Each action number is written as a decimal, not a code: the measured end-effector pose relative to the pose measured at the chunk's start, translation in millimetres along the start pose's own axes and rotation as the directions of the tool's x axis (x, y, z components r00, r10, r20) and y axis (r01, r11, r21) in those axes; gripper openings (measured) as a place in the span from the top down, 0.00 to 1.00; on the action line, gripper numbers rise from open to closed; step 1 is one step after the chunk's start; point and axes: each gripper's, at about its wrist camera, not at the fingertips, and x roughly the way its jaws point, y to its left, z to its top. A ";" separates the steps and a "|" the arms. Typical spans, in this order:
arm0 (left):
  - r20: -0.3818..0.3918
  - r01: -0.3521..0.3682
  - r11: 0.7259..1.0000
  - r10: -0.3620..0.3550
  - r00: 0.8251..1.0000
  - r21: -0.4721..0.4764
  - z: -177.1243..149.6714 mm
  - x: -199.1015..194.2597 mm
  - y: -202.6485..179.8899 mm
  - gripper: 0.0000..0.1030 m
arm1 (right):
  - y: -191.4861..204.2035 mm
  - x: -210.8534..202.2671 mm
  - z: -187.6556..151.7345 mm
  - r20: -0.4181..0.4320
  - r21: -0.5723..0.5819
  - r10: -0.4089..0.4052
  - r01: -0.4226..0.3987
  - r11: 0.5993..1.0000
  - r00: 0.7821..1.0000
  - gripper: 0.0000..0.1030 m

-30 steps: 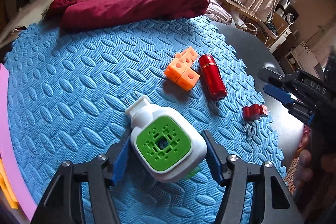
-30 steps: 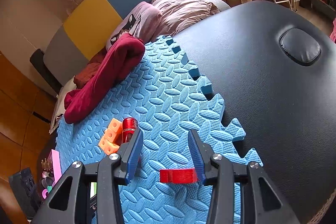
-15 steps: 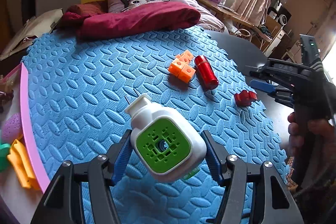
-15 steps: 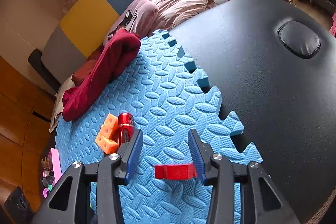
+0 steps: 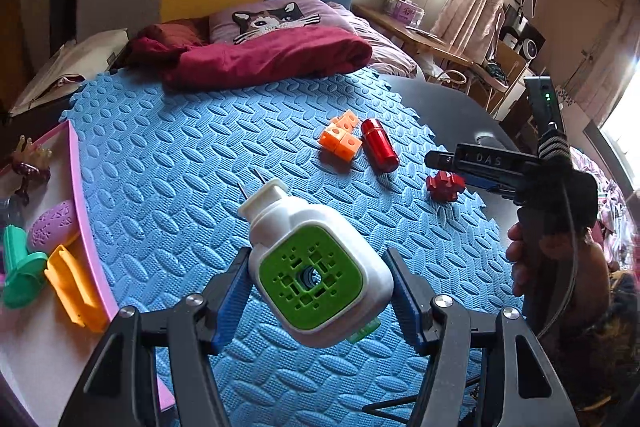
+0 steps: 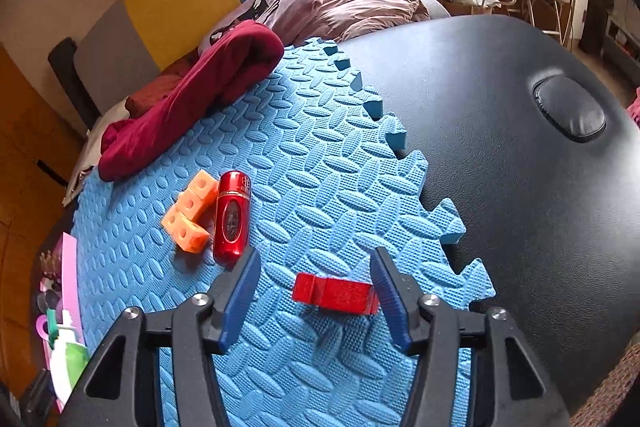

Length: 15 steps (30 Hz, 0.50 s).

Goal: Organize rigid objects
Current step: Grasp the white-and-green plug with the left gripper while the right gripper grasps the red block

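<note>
Plug (image 5: 316, 267), white with a green face, is clamped between the blue pads of the left tool (image 5: 320, 291) and carried clear of the blue mat (image 5: 168, 163). Compared with a second ago the view is higher and further back: the pink tray (image 5: 86, 227) with its orange piece (image 5: 74, 287) and green piece (image 5: 20, 275) has come into sight at lower left. Reading: the plug is on its way to that tray, not yet over it.

Right tool (image 6: 316, 291): jaws are opening, wider than a second ago. The red block (image 6: 334, 293) lies on the mat between them, close against the right pad; the left pad stands clear of it. No grip yet. From the left view, the right tool (image 5: 448, 163) hangs just above the block (image 5: 444, 185), near the mat's toothed edge.

Unmoved on the mat: red cylinder (image 6: 232, 217) and orange cubes (image 6: 188, 217), touching each other.

Judgement: one item in transit, one being lined up for a grasp, two waiting.
</note>
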 end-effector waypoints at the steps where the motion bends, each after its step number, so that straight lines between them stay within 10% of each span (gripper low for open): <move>1: 0.003 0.000 1.000 0.000 1.000 -0.002 -0.5 -2.3 0.9 0.37 | 2.0 0.3 -0.7 0.001 -0.014 -0.009 0.010 1.000 1.000 0.43; 5: 0.020 -0.002 1.000 0.002 1.000 -0.008 -3.0 -11.9 3.6 0.37 | 10.1 12.7 -8.2 -0.057 -0.094 -0.108 0.103 0.990 0.992 0.55; 7: 0.030 -0.003 1.000 0.004 1.000 -0.014 -3.8 -17.1 5.6 0.37 | 14.4 16.3 -11.2 -0.074 -0.121 -0.107 0.097 0.988 0.992 0.86; 15: 0.079 -0.035 0.998 0.039 0.996 -0.045 -7.8 -41.7 19.1 0.37 | 27.6 20.1 -17.3 -0.060 -0.215 -0.160 0.144 0.966 0.985 0.86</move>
